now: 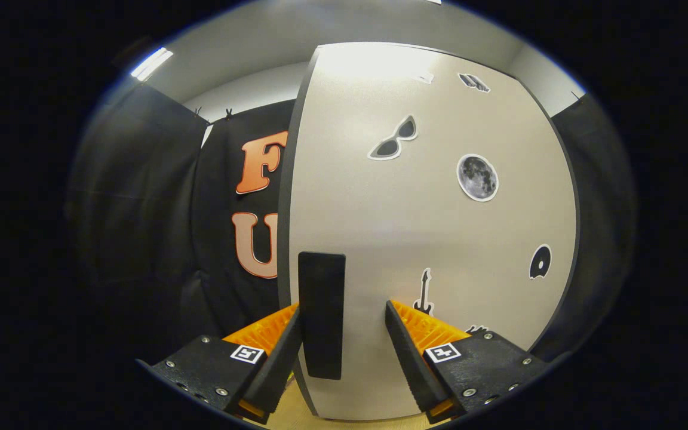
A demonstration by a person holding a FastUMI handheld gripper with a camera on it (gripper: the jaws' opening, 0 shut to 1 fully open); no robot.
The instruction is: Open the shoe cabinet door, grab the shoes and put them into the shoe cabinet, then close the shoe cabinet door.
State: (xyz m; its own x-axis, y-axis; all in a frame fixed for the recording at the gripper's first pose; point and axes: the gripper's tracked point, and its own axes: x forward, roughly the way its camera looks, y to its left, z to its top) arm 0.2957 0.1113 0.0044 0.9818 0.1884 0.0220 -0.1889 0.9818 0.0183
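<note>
Black cloth (141,209) hangs as the booth's wall under a pale ceiling (296,36) with a lit lamp (151,63).

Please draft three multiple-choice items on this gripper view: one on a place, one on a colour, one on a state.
1. Where is the black handle on the cabinet door?
A. Between the fingers of the tongs
B. Beside the moon sticker
C. Above the sunglasses sticker

2. What colour is the door face?
A. Red
B. Pale beige
C. Dark green

3. How do the tongs stand?
A. Open around the handle
C. Holding a shoe
B. Shut tight, empty

Answers: 1 A, the handle stands between both fingers; 2 B, the panel is light beige; 3 A, a gap shows beside the handle.
</note>
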